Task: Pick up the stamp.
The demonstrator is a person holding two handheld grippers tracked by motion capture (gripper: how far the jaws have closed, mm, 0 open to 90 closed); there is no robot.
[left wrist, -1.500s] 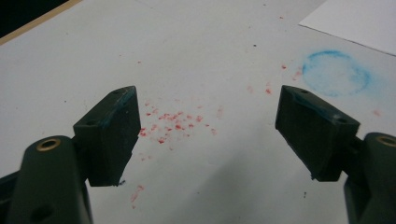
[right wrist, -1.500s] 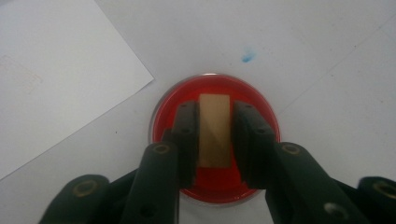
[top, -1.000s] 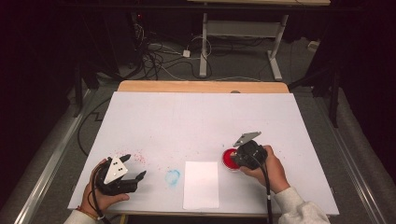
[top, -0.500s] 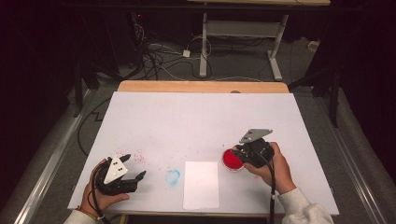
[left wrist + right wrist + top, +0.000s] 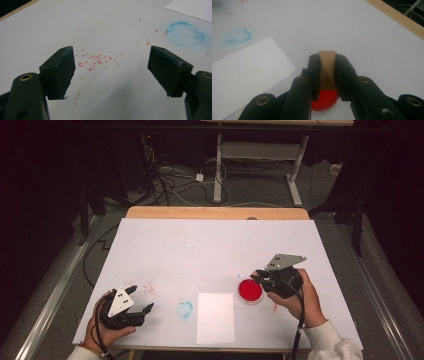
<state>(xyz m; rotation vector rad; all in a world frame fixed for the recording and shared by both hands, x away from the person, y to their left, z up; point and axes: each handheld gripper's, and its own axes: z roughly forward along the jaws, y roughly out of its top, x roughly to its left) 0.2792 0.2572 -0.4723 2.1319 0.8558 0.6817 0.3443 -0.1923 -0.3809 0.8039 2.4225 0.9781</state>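
The right tool point(image 5: 327, 75) is clamped on a tan wooden stamp block point(image 5: 327, 65) above the round red ink pad point(image 5: 250, 290), so wet ink could smear the white bench point(image 5: 210, 250); the left tool point(image 5: 111, 72) gapes empty.

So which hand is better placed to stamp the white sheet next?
Right. The right gripper is shut on the wooden stamp above the red ink pad, beside the white sheet; the left gripper is open.

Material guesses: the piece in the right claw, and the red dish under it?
Piece in the right claw: tan block, likely wood or cork; matte, flat-cut top.
Red dish: shallow round tray with a pale rim, probably plastic, holding bright red ink or paint; even, slightly glossy surface.
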